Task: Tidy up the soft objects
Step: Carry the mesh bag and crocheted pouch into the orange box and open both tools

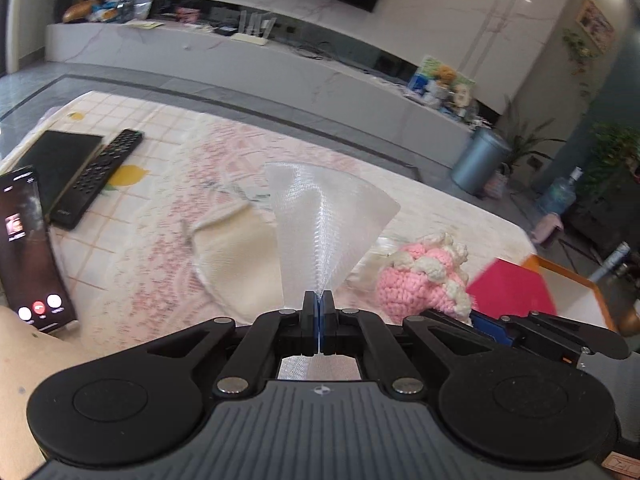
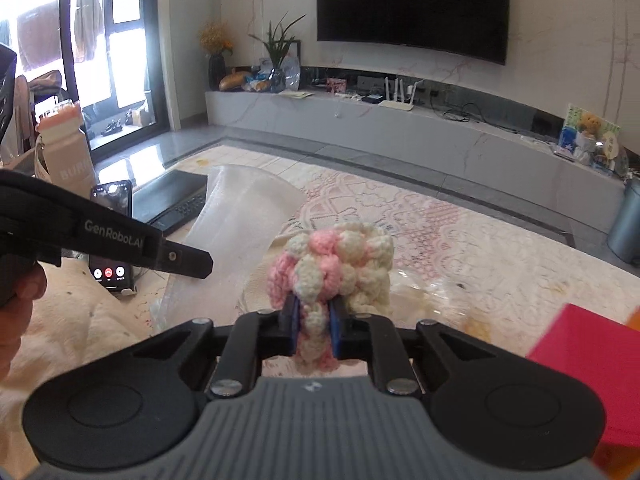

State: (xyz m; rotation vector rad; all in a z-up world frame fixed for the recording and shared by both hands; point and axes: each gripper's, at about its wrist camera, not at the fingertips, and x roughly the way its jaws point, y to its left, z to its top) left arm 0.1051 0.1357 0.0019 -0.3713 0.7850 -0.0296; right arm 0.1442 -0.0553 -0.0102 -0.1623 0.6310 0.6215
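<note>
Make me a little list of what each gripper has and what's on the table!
left gripper: shut on the white mesh bag, lifted above the table
right gripper: shut on the pink and cream crochet toy
table cover: pale cloth with a pink pattern
also on table: phone with lit screen, black remote, black notebook
nearby: pink box at the right edge
</note>
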